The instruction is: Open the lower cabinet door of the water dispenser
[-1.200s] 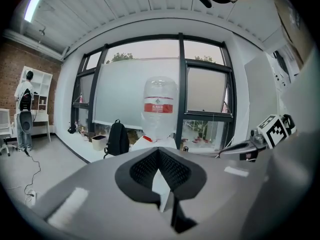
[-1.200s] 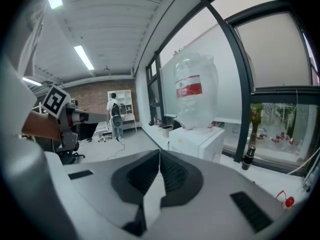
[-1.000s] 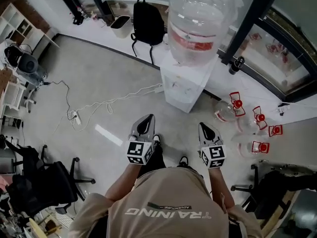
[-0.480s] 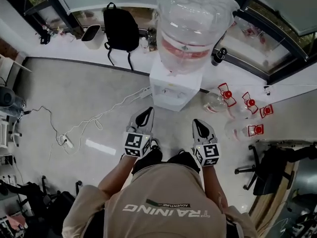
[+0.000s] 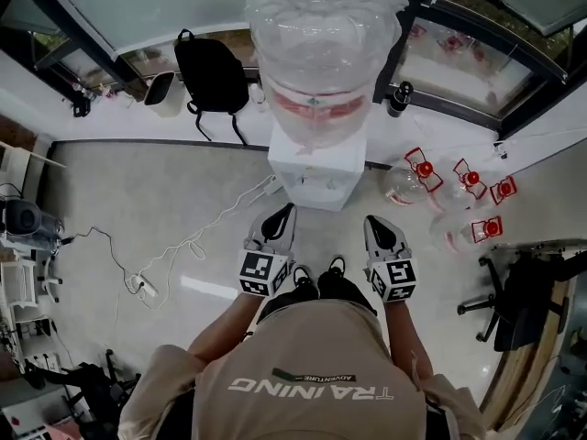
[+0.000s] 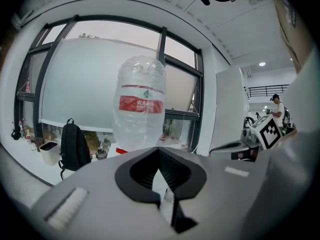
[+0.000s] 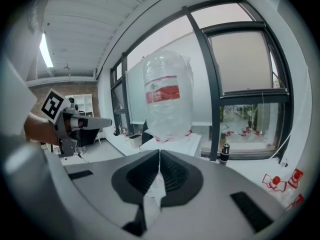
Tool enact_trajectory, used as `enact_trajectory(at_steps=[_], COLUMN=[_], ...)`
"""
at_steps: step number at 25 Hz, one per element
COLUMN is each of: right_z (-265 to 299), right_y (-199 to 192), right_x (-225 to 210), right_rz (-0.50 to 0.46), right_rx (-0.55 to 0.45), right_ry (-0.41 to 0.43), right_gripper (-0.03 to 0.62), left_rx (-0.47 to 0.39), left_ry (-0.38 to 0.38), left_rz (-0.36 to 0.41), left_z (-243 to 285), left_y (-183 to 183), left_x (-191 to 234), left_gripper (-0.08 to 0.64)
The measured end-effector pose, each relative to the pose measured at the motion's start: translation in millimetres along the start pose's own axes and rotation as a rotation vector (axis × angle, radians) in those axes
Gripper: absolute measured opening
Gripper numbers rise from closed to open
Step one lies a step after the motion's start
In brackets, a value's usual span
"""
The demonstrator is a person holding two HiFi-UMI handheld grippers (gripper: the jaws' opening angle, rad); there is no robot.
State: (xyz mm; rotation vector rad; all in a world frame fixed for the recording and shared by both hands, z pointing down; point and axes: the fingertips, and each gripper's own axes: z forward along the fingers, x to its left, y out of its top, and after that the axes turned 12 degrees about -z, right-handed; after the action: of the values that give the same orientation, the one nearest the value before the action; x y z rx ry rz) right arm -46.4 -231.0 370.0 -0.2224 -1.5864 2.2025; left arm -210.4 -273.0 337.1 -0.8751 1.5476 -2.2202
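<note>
The white floor-standing water dispenser (image 5: 316, 165) stood in front of a dark-framed window (image 5: 477, 39), topped by a large clear plastic bottle with a red label (image 5: 321, 53). Its lower cabinet door could not be made out: the head view looked too steeply down on it, and the gripper bodies hid it in both gripper views. The left gripper (image 5: 283, 212) and the right gripper (image 5: 375, 221) hovered side by side near the dispenser's front, apart from it, each with its jaws clenched together on nothing. The step in hand looked like the approach. To do it well, one gripper probably needed to drop low towards the door and part its jaws before reaching the edge or handle. It should close only once that part sat squarely between the pads. Pulling along the door's swing rather than straight back would likely keep the top-heavy unit from rocking.
</note>
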Motion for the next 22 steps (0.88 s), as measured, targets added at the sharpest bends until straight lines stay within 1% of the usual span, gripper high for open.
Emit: enact_trajectory(at_steps=[2, 4, 8, 11, 13, 15, 17, 20, 22], right_z=[-0.2, 0.0, -1.3, -1.6, -0.1, 2.3, 3.5, 7.7, 12.8], right_y=[-7.6, -17.2, -37.3, -45.5, -40.9, -31.1, -24.9, -15.2, -8.8], right_x=[-8.2, -13.4, -25.1, -30.3, -28.9, -29.3, -28.1, -25.1, -23.1], right_rz=[0.009, 0.016, 0.012, 0.021, 0.018, -0.008, -0.030, -0.028, -0.030], right_rx=[0.007, 0.018, 0.059, 0.071, 0.056, 0.034, 0.037, 0.029, 0.021], right_ry=[0.007, 0.024, 0.063, 0.047, 0.031, 0.014, 0.003, -0.010, -0.004], right_gripper=[0.011, 0.012, 0.011, 0.012, 0.012, 0.012, 0.011, 0.011, 0.012], left_rx=[0.005, 0.018, 0.039, 0.068, 0.069, 0.051, 0.035, 0.016, 0.014], left_ry=[-0.003, 0.010, 0.029, 0.010, -0.010, -0.032, -0.050, -0.065, -0.068], left_rz=[0.022, 0.035, 0.022, 0.015, 0.020, 0.021, 0.019, 0.036, 0.036], left_z=[7.4, 13.8, 25.7, 31.3, 31.8, 35.1, 38.5, 43.1, 50.5], left_y=[2.6, 1.2, -8.2, -20.8, -22.3, -20.0, -18.3, -17.5, -21.1], left_x=[-10.7, -16.2, -26.5, -33.6, -35.3, -35.6, -34.0, -27.1, -18.9], left_gripper=[0.008, 0.008, 0.008, 0.008, 0.008, 0.008, 0.008, 0.008, 0.008])
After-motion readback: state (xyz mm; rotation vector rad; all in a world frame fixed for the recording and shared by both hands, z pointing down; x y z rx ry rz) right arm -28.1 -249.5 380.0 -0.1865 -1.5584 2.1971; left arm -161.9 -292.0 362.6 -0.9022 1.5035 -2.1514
